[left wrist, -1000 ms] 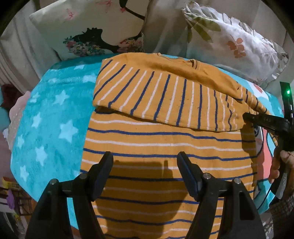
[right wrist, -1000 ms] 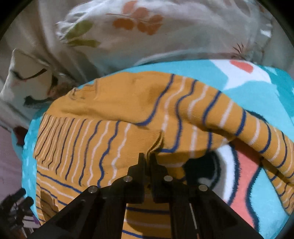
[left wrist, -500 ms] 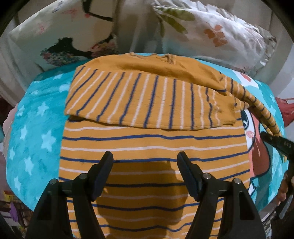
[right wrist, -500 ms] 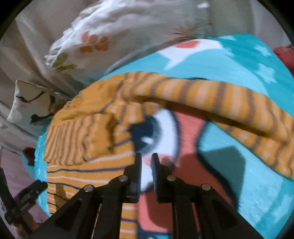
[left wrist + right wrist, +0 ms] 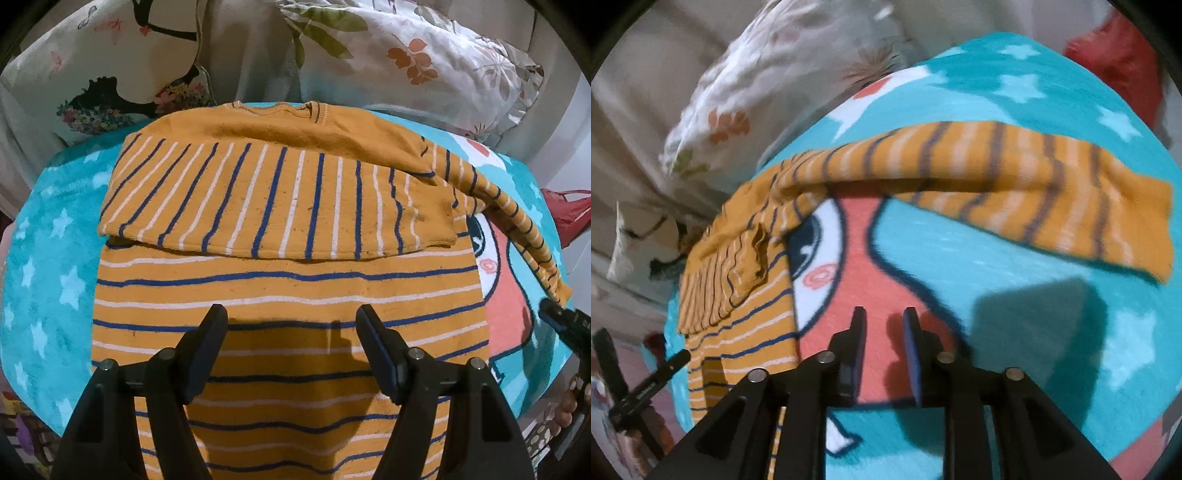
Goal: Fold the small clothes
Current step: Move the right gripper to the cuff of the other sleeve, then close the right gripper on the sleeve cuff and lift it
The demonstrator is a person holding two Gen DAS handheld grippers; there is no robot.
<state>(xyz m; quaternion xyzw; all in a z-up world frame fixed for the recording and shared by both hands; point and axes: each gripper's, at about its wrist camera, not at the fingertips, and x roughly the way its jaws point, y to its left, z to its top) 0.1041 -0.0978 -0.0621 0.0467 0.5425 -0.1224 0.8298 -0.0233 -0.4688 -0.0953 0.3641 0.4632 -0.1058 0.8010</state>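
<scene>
An orange sweater with blue and white stripes lies flat on a turquoise star blanket. One sleeve is folded across the chest. The other sleeve stretches out to the right over the blanket. My left gripper is open and empty, hovering over the sweater's lower body. My right gripper is partly open and empty, above the blanket's red print, short of the outstretched sleeve; its tip shows in the left wrist view.
Floral pillows lie behind the sweater against the back. A red item sits off the blanket's right edge. The blanket drops off at the left and near edges.
My right gripper let go of the folded sleeve, pulled back to the right and opened a little. The left view shifted closer over the sweater.
</scene>
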